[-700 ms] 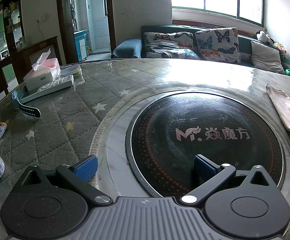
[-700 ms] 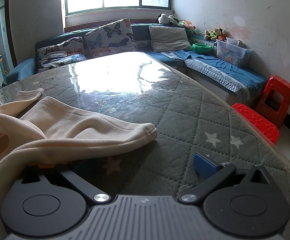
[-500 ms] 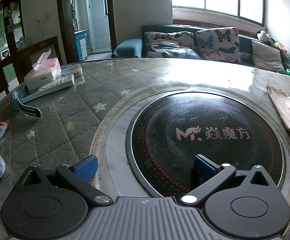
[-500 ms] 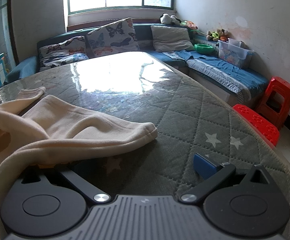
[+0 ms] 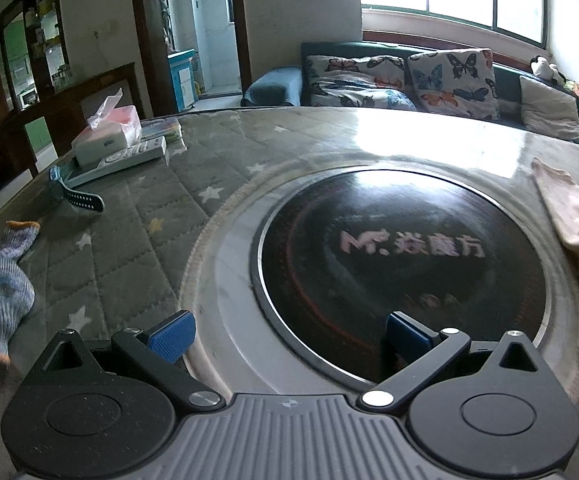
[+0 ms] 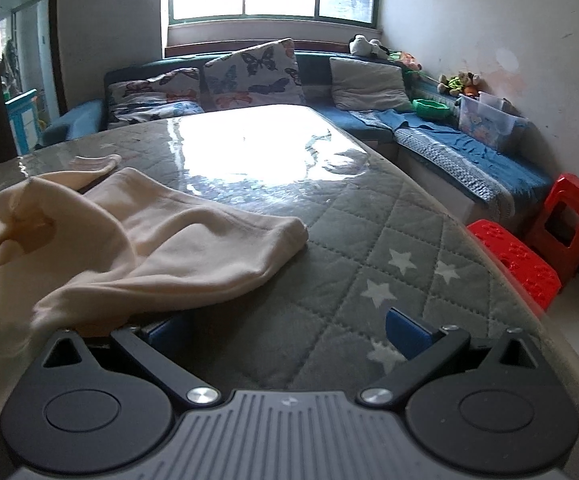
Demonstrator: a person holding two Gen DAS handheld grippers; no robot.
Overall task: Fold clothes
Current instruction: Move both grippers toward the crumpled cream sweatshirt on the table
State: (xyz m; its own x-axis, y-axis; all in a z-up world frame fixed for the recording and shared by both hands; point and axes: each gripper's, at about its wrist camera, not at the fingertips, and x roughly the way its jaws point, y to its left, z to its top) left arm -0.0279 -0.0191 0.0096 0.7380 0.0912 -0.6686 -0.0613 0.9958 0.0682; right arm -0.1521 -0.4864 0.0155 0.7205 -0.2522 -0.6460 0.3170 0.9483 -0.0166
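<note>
The folding looked barely begun: the cream garment (image 6: 137, 240) lay rumpled and unfolded on the quilted table (image 6: 369, 248), just left of the right gripper (image 6: 285, 330), with one fold draped over that gripper's left finger. The right gripper's jaws stood wide with nothing clamped. The left gripper (image 5: 289, 330), equally wide and empty, hovered over the table's dark round hotplate (image 5: 401, 256), the garment well off to its right, so every fold remained to be made.

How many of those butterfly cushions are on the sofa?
2. One butterfly cushion lies flat at the sofa's left end; the other stands upright beside it, next to a plain grey pillow. The table edge could hide more.
</note>
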